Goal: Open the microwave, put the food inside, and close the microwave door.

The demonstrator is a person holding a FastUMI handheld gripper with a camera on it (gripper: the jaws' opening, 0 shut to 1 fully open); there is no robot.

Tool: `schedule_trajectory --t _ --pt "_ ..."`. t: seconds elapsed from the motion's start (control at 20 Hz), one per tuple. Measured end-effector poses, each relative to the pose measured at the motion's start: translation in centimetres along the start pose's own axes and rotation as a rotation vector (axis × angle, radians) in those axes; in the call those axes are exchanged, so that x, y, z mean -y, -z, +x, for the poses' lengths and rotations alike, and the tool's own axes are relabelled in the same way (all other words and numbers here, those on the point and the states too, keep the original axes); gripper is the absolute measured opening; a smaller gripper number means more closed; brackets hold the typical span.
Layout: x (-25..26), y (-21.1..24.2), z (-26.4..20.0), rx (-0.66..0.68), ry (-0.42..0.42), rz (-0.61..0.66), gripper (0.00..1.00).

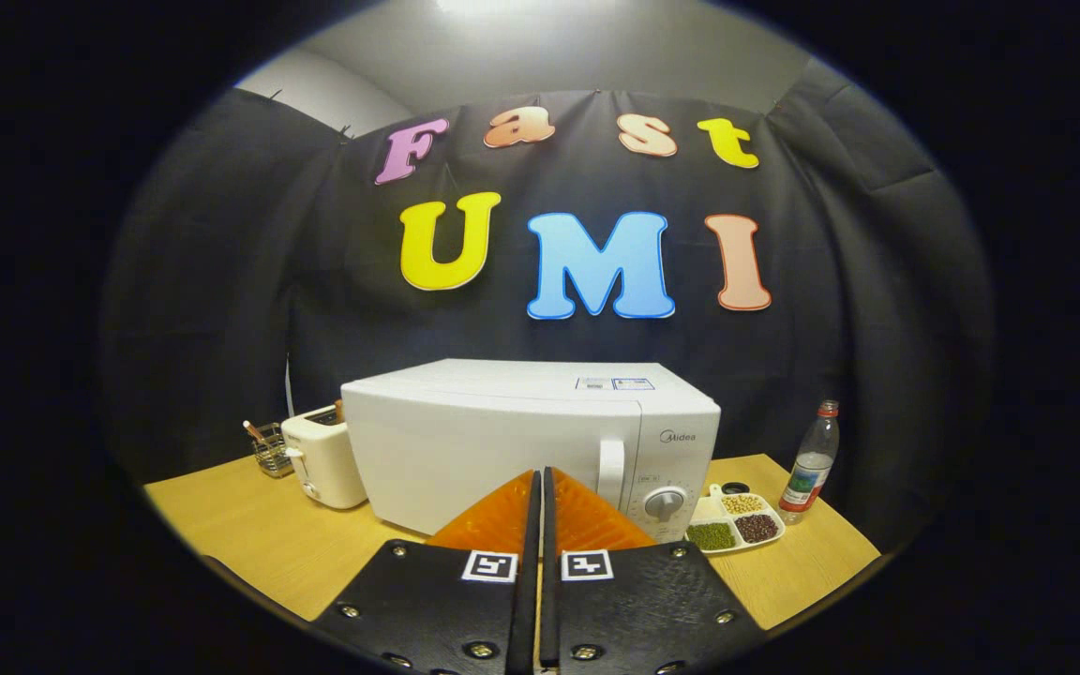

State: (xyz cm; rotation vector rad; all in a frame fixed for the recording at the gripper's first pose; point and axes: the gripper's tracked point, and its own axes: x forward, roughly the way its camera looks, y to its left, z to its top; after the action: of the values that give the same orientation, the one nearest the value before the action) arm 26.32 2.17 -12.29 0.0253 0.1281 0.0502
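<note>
Inspected left to right. Far left on the table [221, 525]: a wire basket [270, 453], then a toaster [322, 461]. Centre: the microwave [502, 441], door closed, front facing me, long axis running left to right, handle [611, 472] upright beside the dial [664, 503]. Right of it, the food tray [737, 523] on the table, long axis slanting from near left to far right, then a bottle [810, 462]. My gripper [540, 483] is clenched on nothing, fingers together, near the door. I judge opening not yet begun; next move calls for releasing the fingers and taking the handle.
</note>
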Motion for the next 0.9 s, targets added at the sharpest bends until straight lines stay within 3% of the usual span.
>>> schedule_trajectory --t 0.35,0.5,0.75,0.9 --pt "-3.3 -5.6 -12.6 0.087 -0.085 0.004 0.03" --pt "-3.9 -6.8 -17.4 0.114 -0.096 -0.052 0.03" --pt "-5.9 -4.3 -22.4 0.021 -0.21 -0.023 0.03" --pt "-4.2 -5.2 -23.3 0.031 -0.154 -0.045 0.03"
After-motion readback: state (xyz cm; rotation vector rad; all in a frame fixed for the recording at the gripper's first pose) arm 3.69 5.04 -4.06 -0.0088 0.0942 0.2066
